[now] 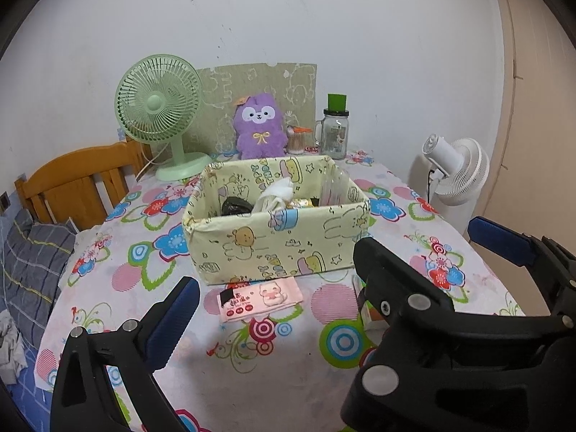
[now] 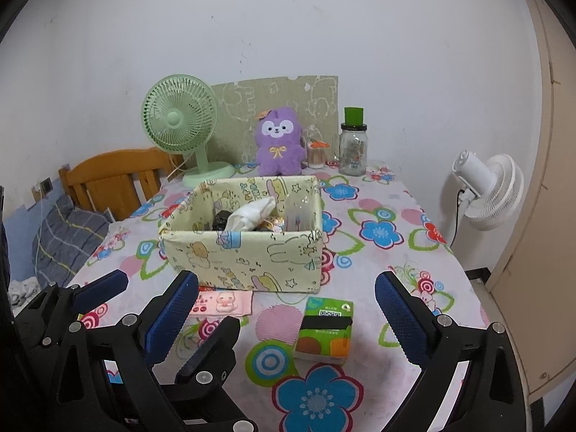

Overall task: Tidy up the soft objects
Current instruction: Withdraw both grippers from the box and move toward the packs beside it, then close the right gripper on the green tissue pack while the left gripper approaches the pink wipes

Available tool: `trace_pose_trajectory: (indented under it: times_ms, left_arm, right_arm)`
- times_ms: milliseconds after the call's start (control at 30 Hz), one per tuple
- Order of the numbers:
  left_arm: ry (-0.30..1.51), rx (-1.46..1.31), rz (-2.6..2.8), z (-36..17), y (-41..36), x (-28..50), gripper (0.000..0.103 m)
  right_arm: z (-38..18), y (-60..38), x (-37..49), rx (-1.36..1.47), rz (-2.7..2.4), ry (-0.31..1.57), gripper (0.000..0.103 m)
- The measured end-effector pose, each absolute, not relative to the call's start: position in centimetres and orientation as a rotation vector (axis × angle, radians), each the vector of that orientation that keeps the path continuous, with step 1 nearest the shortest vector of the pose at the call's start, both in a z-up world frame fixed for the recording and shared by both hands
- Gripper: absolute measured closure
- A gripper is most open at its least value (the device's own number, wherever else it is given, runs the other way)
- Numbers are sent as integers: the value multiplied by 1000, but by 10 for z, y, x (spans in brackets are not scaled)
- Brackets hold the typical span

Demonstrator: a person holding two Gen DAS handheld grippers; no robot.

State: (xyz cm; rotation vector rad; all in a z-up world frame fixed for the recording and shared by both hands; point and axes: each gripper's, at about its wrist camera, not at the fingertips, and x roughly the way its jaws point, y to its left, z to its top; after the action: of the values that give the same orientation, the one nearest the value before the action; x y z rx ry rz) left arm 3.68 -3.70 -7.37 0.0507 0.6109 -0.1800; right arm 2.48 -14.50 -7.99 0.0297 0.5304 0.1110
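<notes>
A pale yellow cartoon-print box (image 1: 273, 248) (image 2: 244, 259) stands mid-table with white cloth (image 1: 277, 194) (image 2: 252, 212), a dark item and clear plastic inside. A pink tissue pack (image 1: 261, 298) (image 2: 223, 302) lies flat just in front of it. A green tissue pack (image 2: 325, 329) lies to the right of the pink one; in the left wrist view the right gripper hides most of it. A purple plush (image 1: 257, 126) (image 2: 277, 142) sits at the back. My left gripper (image 1: 295, 288) is open and empty above the pink pack. My right gripper (image 2: 288, 309) is open and empty around the green pack.
A green desk fan (image 1: 160, 115) (image 2: 181, 124), a glass jar with green lid (image 1: 334, 133) (image 2: 352, 144) and a cotton-swab tub (image 1: 298, 138) stand along the back wall. A white fan (image 2: 489, 190) stands right of the table. A wooden headboard (image 1: 79, 180) is on the left.
</notes>
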Motion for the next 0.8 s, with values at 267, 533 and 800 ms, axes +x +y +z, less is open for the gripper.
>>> trace_pose_trajectory:
  times_ms: [267, 533, 800]
  left_arm:
    - [626, 34, -179, -91, -38, 40, 0]
    - [660, 35, -191, -111, -42, 46, 1]
    - [698, 21, -183, -127, -40, 55, 2]
  right_arm:
    - [-98, -148, 26, 30, 110, 552, 3]
    - [-118, -151, 32, 34, 97, 583, 3]
    - [-136, -152, 41, 38, 79, 611, 3]
